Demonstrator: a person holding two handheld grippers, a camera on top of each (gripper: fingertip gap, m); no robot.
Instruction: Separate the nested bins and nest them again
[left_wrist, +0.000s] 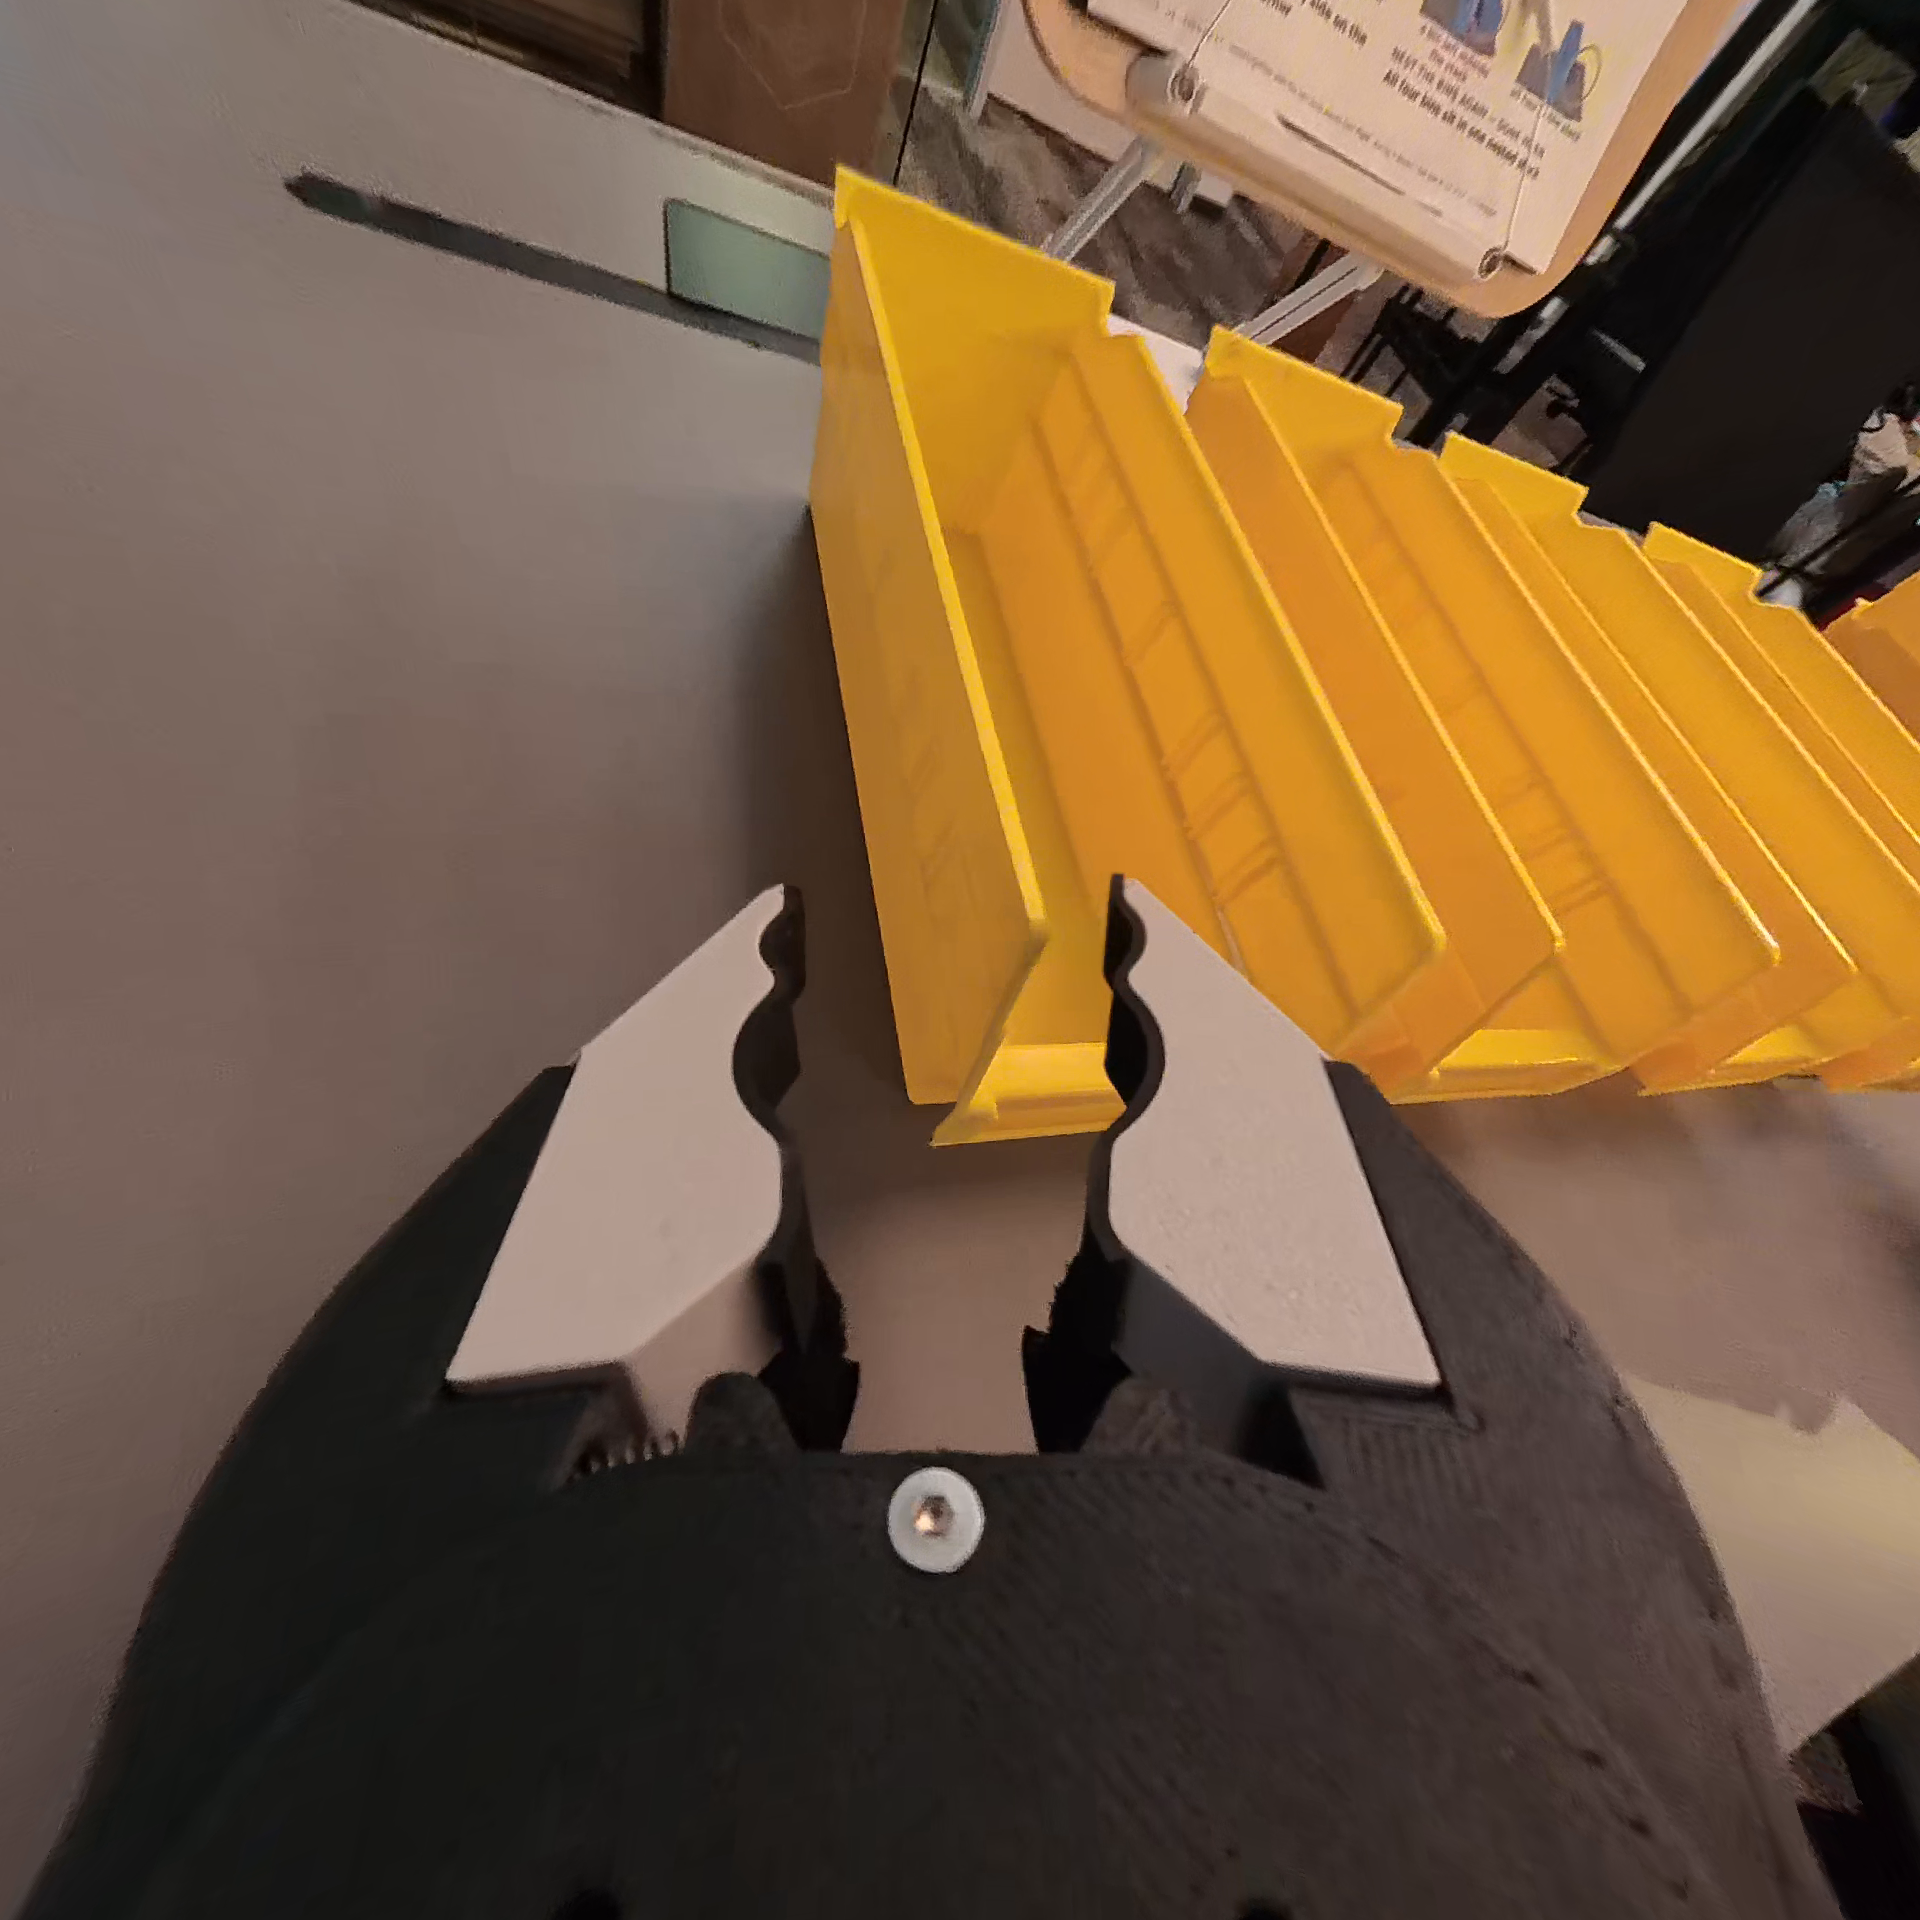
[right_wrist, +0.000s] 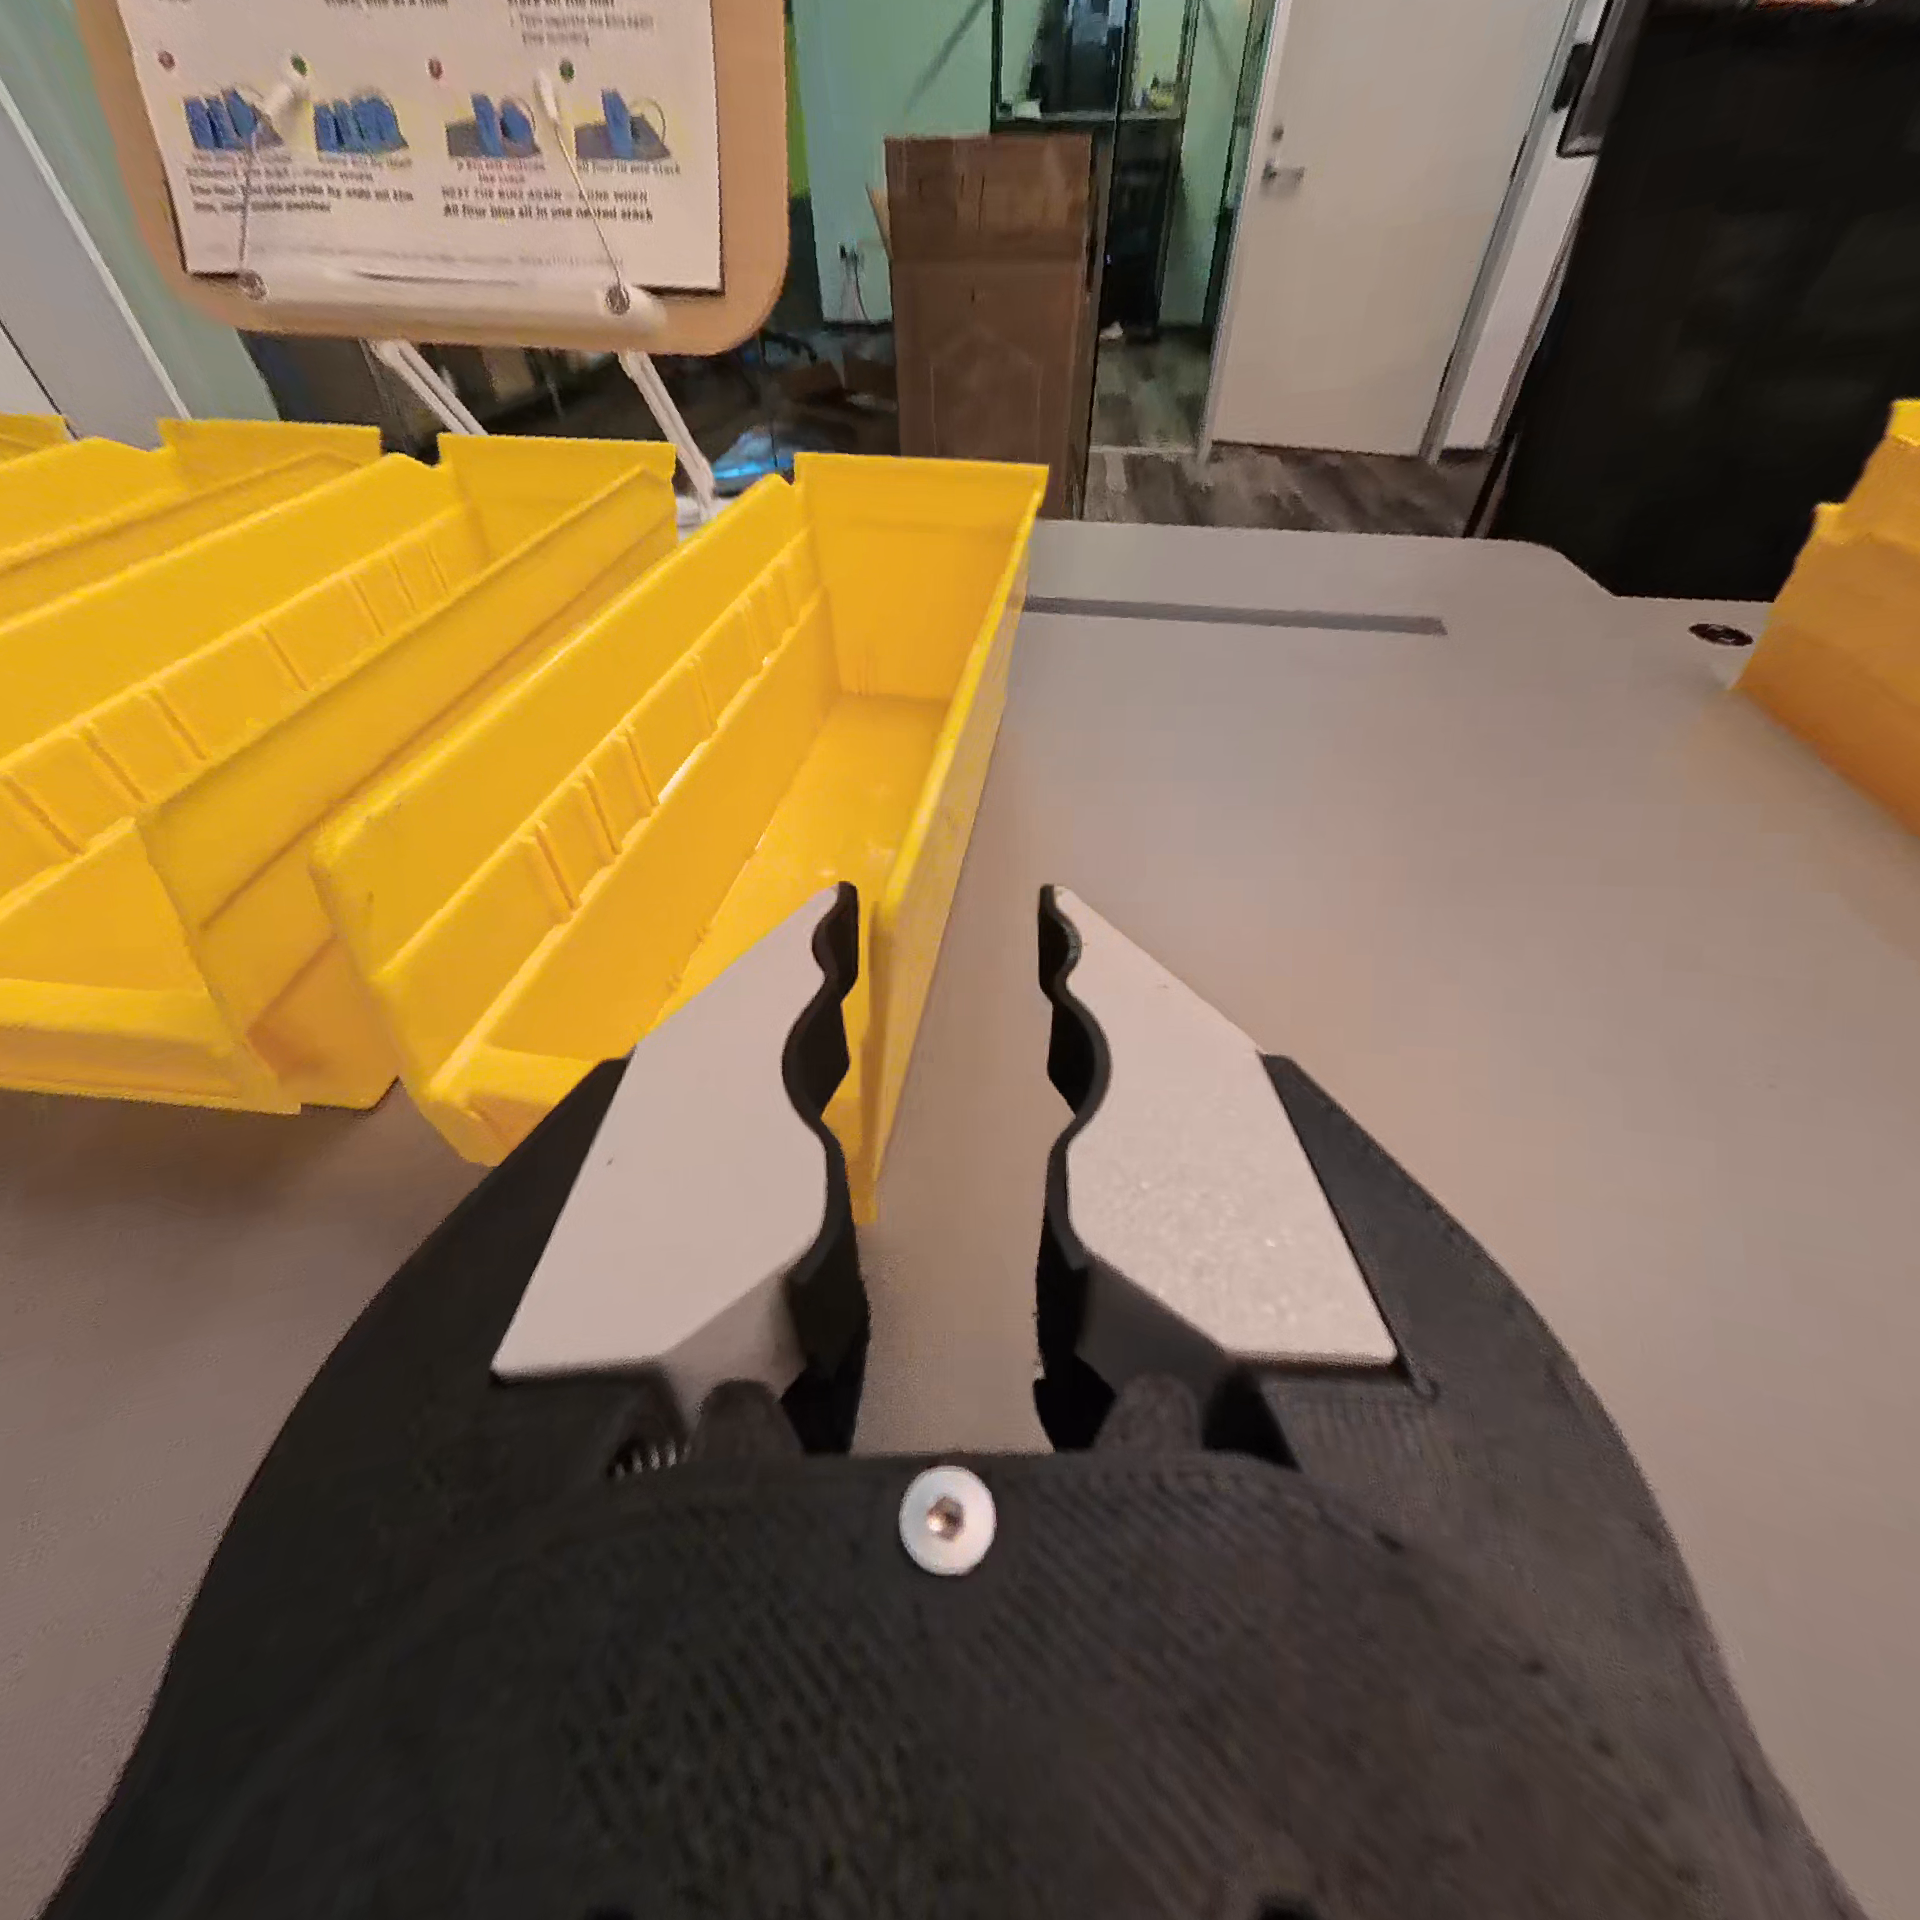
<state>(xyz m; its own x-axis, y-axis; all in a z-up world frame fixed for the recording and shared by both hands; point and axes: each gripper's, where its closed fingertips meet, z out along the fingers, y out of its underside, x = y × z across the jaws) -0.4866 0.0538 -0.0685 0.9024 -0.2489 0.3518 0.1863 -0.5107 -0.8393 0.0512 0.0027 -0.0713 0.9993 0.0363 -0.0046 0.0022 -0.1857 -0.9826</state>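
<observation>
The yellow bins (right_wrist: 312, 727) stand side by side in a row on the desk (right_wrist: 1351, 883), none inside another, so the separating half looks done and the nesting is, by my judgement, all still to do. The left claw (left_wrist: 951, 904) gapes wide with nothing gripped: the side wall of the end bin (left_wrist: 935, 727) at its end of the row rises between its fingers, but clear space shows on both sides of that wall. The right claw (right_wrist: 948, 904) is partly open and also grips nothing; its left finger (right_wrist: 727, 1143) hangs over the inside of the nearest bin (right_wrist: 852, 748), that bin's right wall stands in the gap close to this finger, and only bare desk lies ahead of the other finger. To the right of the right claw the desk is wide and free up to another yellow bin (right_wrist: 1849, 675) at the far edge. Left of the left claw the desk is equally bare, with a dark slot (left_wrist: 468, 234) far ahead.
</observation>
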